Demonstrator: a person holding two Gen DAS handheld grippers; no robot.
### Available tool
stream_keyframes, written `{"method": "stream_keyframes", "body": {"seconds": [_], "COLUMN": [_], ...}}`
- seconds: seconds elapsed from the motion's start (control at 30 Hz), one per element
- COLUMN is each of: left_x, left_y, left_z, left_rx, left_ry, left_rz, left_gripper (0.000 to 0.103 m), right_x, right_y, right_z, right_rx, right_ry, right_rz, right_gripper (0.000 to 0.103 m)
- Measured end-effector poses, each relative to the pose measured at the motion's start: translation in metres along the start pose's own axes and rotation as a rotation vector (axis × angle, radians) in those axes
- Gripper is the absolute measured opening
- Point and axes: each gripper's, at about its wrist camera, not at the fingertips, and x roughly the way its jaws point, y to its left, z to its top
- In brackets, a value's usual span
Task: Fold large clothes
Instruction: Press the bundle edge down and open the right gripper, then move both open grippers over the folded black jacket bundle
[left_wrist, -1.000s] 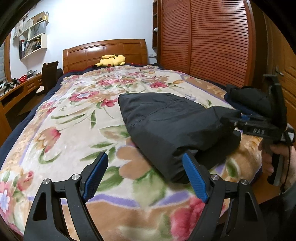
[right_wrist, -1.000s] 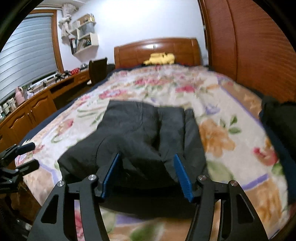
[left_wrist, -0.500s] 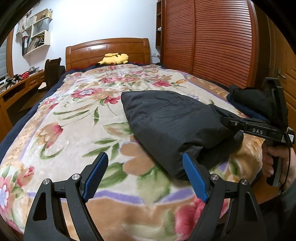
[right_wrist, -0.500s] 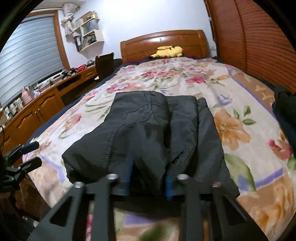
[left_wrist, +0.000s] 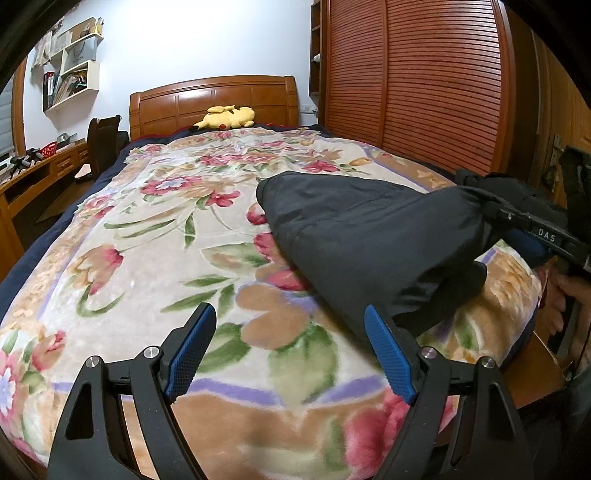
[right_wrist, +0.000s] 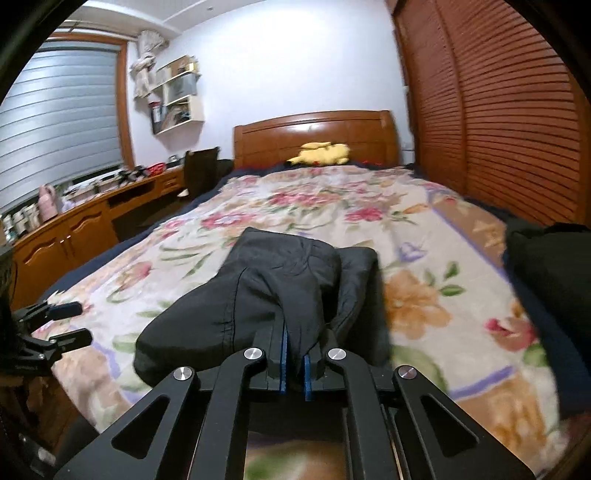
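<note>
Fabric of a dark charcoal, slightly puffy folded garment (right_wrist: 258, 295) is lying on the floral plush blanket (right_wrist: 424, 302) of the bed, sitting in the lower middle of the right wrist view. Its long axis is running from the near foot edge up toward the wooden headboard (right_wrist: 314, 133), with the narrower folded end pointing that way. The cloth is looking matte, with a stitched seam curving across the near bulge and a second fold lying along its right side. The right claw (right_wrist: 293, 363) has just been closing and is now pinching a gathered ridge of the garment's near end between its blue pads, lifting that end slightly off the blanket. In the left wrist view the garment (left_wrist: 369, 236) is stretching from centre to the right edge, where the right claw (left_wrist: 491, 214) is gripping it. The left claw (left_wrist: 291, 354) is standing wide at the bottom of the frame, holding nothing, its right pad just beside the garment's near edge. A yellow plush toy (left_wrist: 227, 116) is resting by the headboard.
</note>
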Motion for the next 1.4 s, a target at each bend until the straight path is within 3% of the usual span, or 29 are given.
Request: {"method": "stream_keyframes", "body": {"seconds": [0.23, 0.3, 0.4, 0.47, 0.63, 0.77, 0.93, 1.17, 1.4], "left_x": [-0.003, -0.006, -0.014, -0.018, -0.029, -0.036, -0.038, -0.031, -0.019], "left_y": [-0.008, -0.009, -0.007, -0.005, 0.004, 0.016, 0.032, 0.059, 0.081], "left_z": [0.003, 0.003, 0.003, 0.0, -0.007, -0.018, -0.031, -0.037, -0.033], "left_rx": [0.008, 0.012, 0.014, 0.015, 0.005, -0.008, -0.019, -0.039, -0.072], "left_ry": [-0.015, -0.023, -0.049, -0.062, -0.084, -0.09, -0.08, -0.074, -0.083], "left_rz": [-0.019, -0.024, -0.028, -0.025, -0.033, -0.033, -0.028, -0.004, -0.007], "left_gripper": [0.083, 0.083, 0.083, 0.083, 0.083, 0.083, 0.083, 0.083, 0.086], "right_x": [0.029, 0.032, 0.028, 0.021, -0.009, -0.023, -0.002, 0.045, 0.088], "right_y": [-0.013, -0.011, -0.009, -0.008, 0.002, 0.03, 0.069, 0.097, 0.093], "right_z": [-0.02, -0.021, -0.015, -0.013, -0.013, -0.016, -0.013, -0.014, -0.014], "right_rx": [0.001, 0.001, 0.005, 0.001, -0.013, -0.048, -0.105, -0.208, -0.221], "right_ry": [0.142, 0.148, 0.125, 0.106, 0.032, -0.004, 0.018, 0.086, 0.191], "right_rz": [-0.061, -0.071, -0.104, -0.142, -0.121, -0.039, -0.003, -0.019, -0.027], "right_gripper": [0.006, 0.007, 0.023, 0.04, 0.059, 0.06, 0.06, 0.06, 0.06]}}
